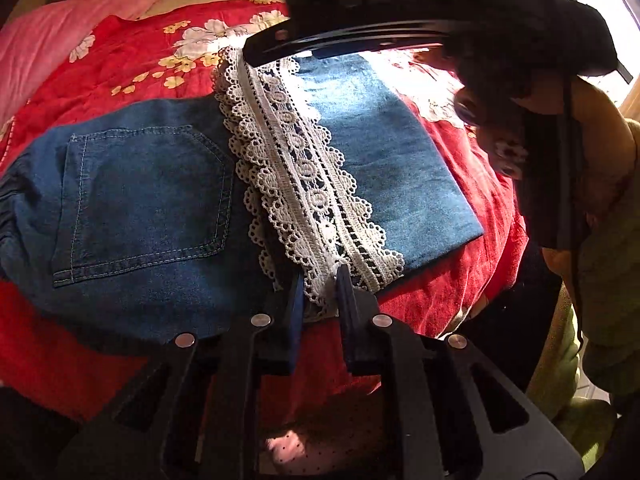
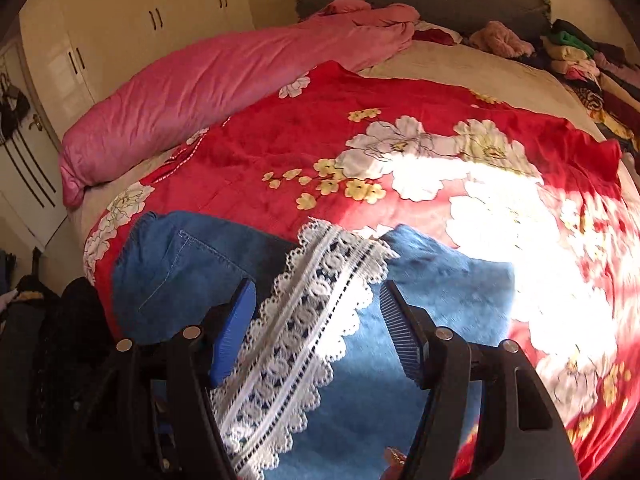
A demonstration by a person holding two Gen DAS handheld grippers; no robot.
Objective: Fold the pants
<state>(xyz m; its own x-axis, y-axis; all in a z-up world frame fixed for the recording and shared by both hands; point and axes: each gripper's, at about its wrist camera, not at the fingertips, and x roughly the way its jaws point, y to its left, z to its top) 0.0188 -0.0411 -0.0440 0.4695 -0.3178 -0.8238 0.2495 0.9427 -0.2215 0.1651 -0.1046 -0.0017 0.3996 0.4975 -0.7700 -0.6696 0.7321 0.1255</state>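
Blue denim pants (image 1: 140,192) lie folded on the bed, back pocket up on the left. A white lace hem (image 1: 296,176) runs across them, with lighter denim to its right. My left gripper (image 1: 320,280) is shut on the near end of the lace hem, which bunches between its fingertips. The right gripper (image 2: 320,312) stands open over the pants (image 2: 180,272), with the lace hem (image 2: 312,300) below the gap and nothing pinched. In the left wrist view the right gripper (image 1: 360,12) hangs over the far end of the pants, held by a person's hand (image 1: 500,128).
A red floral quilt (image 2: 360,152) covers the bed under the pants. A pink duvet (image 2: 208,84) lies rolled along the far left. Piled clothes (image 2: 580,60) sit at the far right by the headboard. Wardrobe doors (image 2: 156,20) stand behind. A green sleeve (image 1: 608,240) is at the right.
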